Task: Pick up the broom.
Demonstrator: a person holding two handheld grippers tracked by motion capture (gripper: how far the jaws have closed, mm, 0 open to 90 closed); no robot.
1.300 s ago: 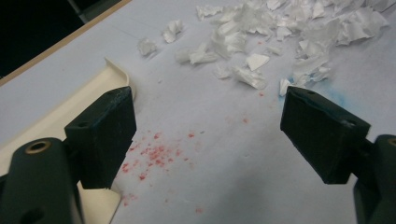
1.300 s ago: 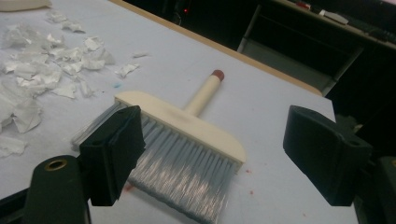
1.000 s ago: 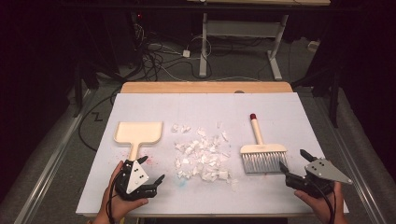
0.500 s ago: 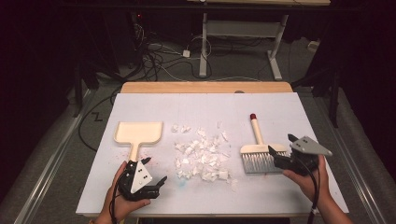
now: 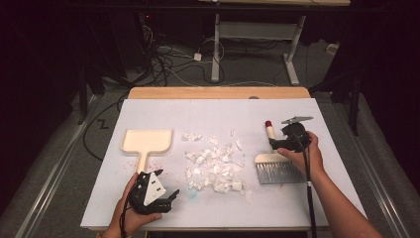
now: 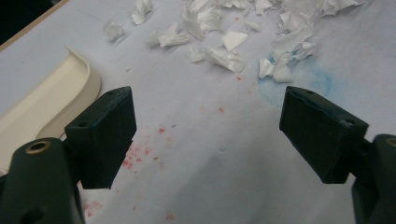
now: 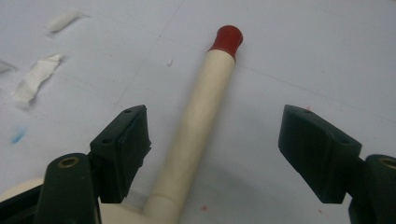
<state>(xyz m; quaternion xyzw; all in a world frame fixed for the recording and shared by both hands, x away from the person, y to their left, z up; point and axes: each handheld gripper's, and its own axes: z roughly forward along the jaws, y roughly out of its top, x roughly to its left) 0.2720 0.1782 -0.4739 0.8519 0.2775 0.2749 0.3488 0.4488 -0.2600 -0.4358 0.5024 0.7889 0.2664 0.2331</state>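
The right gripper (image 5: pixel 275 142) hung over the brush (image 5: pixel 273 159), its jaws spread wide and empty on either side of the cream handle (image 7: pixel 196 135). Seen along that gripper, the handle ran between the jaws toward one o'clock, ending in a red cap (image 7: pixel 227 37). The brush lay flat on the bench (image 5: pixel 307 208), bristles at six o'clock. The jaws looked set to close across that long axis. At the bench's near edge, around seven o'clock from the scattered paper scraps (image 5: pixel 214 166), the left gripper (image 5: pixel 168 198) waited open, holding nothing. The dustpan (image 5: pixel 147 140) lay just beyond it.
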